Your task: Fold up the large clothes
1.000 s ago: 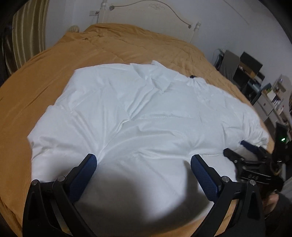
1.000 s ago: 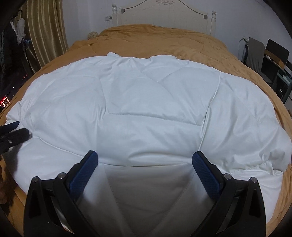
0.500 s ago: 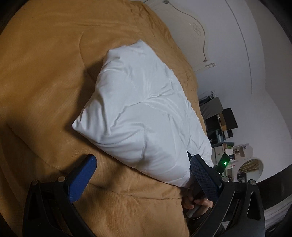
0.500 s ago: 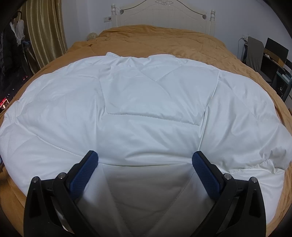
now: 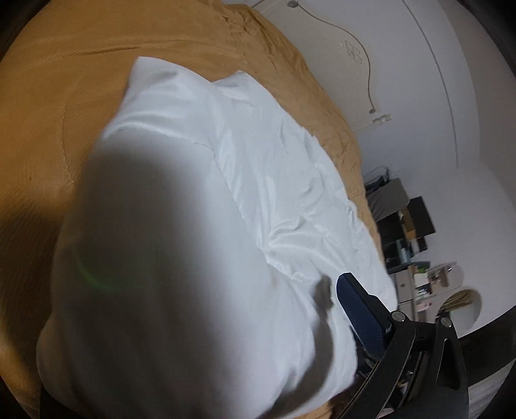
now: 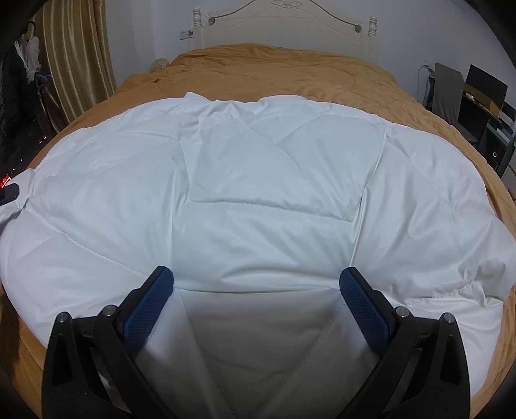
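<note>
R gripper [image 6: 256,283] is held wide open over the near hem of the jacket [image 6: 274,180], spread flat on the bed [image 6: 290,64], long axis L–R. L gripper [image 5: 325,290]: at the L sleeve end, nearer it; one pad seen, state can't be told.

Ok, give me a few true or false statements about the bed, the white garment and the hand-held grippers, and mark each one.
1. The white padded garment lies spread on an orange bedspread. True.
2. The right hand-held gripper is clamped shut on the garment. False: its jaws stand wide open over the garment's near edge.
3. The left wrist view shows both blue fingers clearly. False: only one blue finger shows; white fabric close to the camera covers the other side.
4. A white headboard stands at the far end of the bed. True.
</note>
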A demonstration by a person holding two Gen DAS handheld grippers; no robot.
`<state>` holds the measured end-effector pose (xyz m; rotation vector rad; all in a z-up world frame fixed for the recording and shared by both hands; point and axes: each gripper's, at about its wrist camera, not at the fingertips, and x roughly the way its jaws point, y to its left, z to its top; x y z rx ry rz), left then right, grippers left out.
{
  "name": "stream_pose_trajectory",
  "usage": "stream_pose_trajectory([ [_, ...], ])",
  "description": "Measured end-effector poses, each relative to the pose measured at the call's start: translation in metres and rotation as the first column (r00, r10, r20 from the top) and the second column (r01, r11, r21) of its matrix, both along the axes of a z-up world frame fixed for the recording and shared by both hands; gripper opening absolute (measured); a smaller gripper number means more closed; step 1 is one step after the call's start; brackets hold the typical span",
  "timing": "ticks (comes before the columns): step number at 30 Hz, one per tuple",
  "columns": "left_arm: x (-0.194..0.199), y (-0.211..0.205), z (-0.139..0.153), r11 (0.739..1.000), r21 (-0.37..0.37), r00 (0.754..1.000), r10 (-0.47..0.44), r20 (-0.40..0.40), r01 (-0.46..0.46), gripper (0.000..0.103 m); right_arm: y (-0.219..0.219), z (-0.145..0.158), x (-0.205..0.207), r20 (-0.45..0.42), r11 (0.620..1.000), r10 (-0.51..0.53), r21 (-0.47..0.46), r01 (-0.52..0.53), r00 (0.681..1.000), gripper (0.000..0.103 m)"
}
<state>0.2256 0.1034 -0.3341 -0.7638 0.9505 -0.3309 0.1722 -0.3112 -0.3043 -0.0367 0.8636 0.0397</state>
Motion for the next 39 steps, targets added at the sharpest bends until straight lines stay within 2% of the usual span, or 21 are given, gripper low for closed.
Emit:
stream_pose_trajectory([
  [1, -0.002, -0.002, 0.001, 1.000, 0.022, 1.000, 0.008, 0.002, -0.008, 0.101, 0.000, 0.000, 0.000, -0.001, 1.000, -0.001, 0.000, 0.001, 1.000, 0.103],
  [6, -0.017, -0.007, 0.021, 0.990, 0.143, 0.997, 0.012, 0.071, -0.022, 0.065, 0.002, 0.002, 0.000, 0.003, 1.000, -0.005, -0.002, 0.005, 1.000, 0.103],
  [8, -0.016, -0.009, 0.024, 0.986, 0.167, 0.998, 0.003, 0.069, -0.015, 0.062, 0.007, 0.007, 0.000, -0.004, 1.000, -0.017, -0.027, 0.017, 1.000, 0.101],
  [9, -0.015, -0.010, 0.024, 0.985, 0.173, 0.998, 0.002, 0.064, -0.013, 0.062, 0.009, 0.011, -0.001, -0.010, 0.999, -0.027, -0.031, 0.026, 1.000, 0.097],
  [10, -0.015, -0.009, 0.024, 0.985, 0.172, 0.998, 0.004, 0.060, -0.015, 0.062, 0.013, 0.021, -0.005, -0.012, 0.999, -0.026, -0.030, 0.025, 1.000, 0.083],
  [11, -0.015, -0.009, 0.023, 0.985, 0.171, 0.998, 0.007, 0.058, -0.017, 0.062, 0.018, 0.031, -0.010, -0.005, 0.999, -0.021, -0.033, 0.021, 1.000, 0.073],
  [13, -0.016, -0.007, 0.026, 0.983, 0.182, 0.998, 0.008, 0.061, -0.019, 0.062, 0.034, 0.054, -0.024, 0.008, 0.999, 0.029, -0.014, -0.029, 1.000, 0.067],
  [15, -0.017, -0.010, 0.028, 0.980, 0.199, 0.998, 0.005, 0.068, -0.018, 0.062, 0.050, 0.065, -0.027, -0.028, 0.997, 0.075, 0.020, -0.075, 0.997, 0.054],
  [17, -0.018, -0.014, 0.033, 0.975, 0.223, 0.997, -0.004, 0.079, -0.014, 0.062, 0.065, 0.060, -0.017, -0.109, 0.992, 0.116, 0.059, -0.110, 0.987, 0.028],
  [20, -0.015, -0.028, 0.039, 0.961, 0.276, 0.995, -0.041, 0.093, 0.014, 0.062, 0.071, 0.028, 0.015, -0.269, 0.989, 0.095, 0.133, -0.061, 0.958, 0.012],
  [23, -0.013, -0.035, 0.044, 0.949, 0.311, 0.992, -0.075, 0.104, 0.039, 0.062, 0.070, 0.018, 0.054, -0.290, 0.995, 0.053, 0.101, -0.025, 0.956, 0.000],
  [25, -0.013, -0.034, 0.043, 0.949, 0.312, 0.992, -0.079, 0.103, 0.043, 0.062, 0.069, 0.018, 0.087, -0.298, 0.996, 0.032, 0.083, -0.008, 0.954, 0.000],
  [33, -0.019, -0.024, 0.038, 0.951, 0.304, 0.992, -0.086, 0.097, 0.053, 0.062, 0.037, -0.009, 0.237, -0.385, 0.971, -0.094, 0.167, 0.170, 0.918, 0.000],
  [37, -0.013, -0.025, 0.039, 0.949, 0.308, 0.991, -0.097, 0.094, 0.063, 0.062, 0.027, -0.020, 0.268, -0.403, 0.954, -0.141, 0.187, 0.232, 0.904, 0.000],
  [39, -0.014, -0.024, 0.038, 0.949, 0.308, 0.991, -0.097, 0.087, 0.066, 0.062, 0.031, -0.019, 0.271, -0.400, 0.959, -0.140, 0.173, 0.224, 0.906, 0.000],
])
